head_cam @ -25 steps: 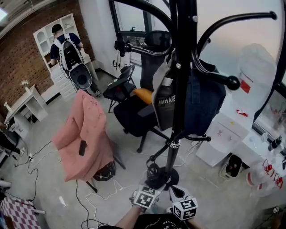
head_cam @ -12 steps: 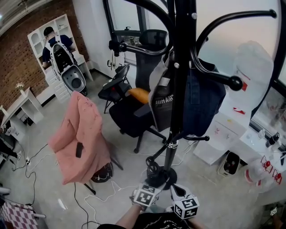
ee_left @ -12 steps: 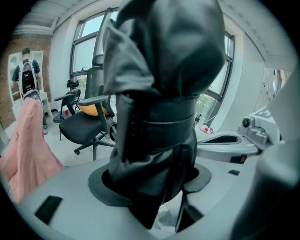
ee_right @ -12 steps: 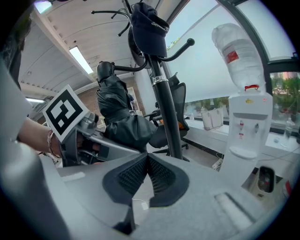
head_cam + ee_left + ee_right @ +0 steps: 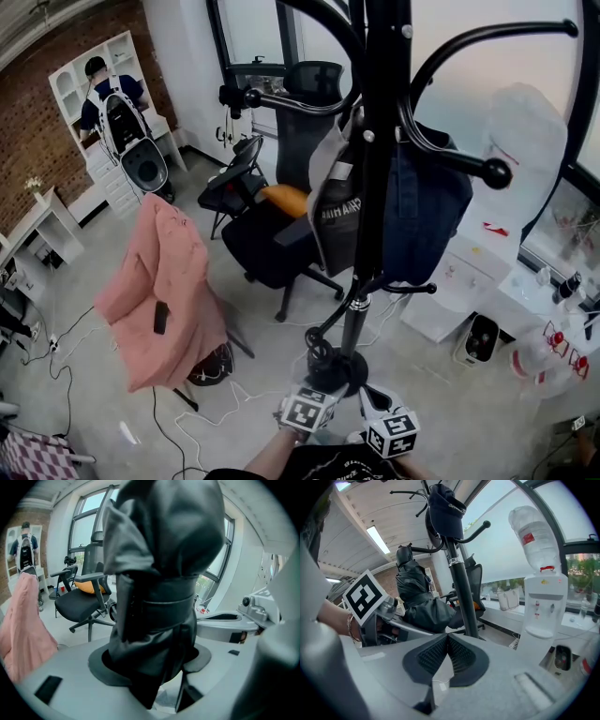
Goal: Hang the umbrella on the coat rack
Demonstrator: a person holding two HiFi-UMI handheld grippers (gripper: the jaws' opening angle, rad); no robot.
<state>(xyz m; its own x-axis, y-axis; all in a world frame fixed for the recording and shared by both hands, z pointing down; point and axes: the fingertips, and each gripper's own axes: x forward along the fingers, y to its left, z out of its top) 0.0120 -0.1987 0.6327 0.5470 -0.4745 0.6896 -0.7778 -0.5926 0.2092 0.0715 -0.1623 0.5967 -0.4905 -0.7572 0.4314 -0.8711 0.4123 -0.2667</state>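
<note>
Black folded umbrella [image 5: 159, 588] clamped between left tongs [image 5: 149, 662]; right tongs [image 5: 446, 654] pressed together, empty, umbrella near their left

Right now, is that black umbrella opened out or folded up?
Folded up. The umbrella is a bunched black bundle cinched by its strap, gripped in the left claw.

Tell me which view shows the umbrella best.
The right gripper view: the folded black umbrella appears almost whole from the side, beside the coat rack. The left gripper view shows only a close-up of its fabric between the jaws. The head view hardly shows it.
</note>
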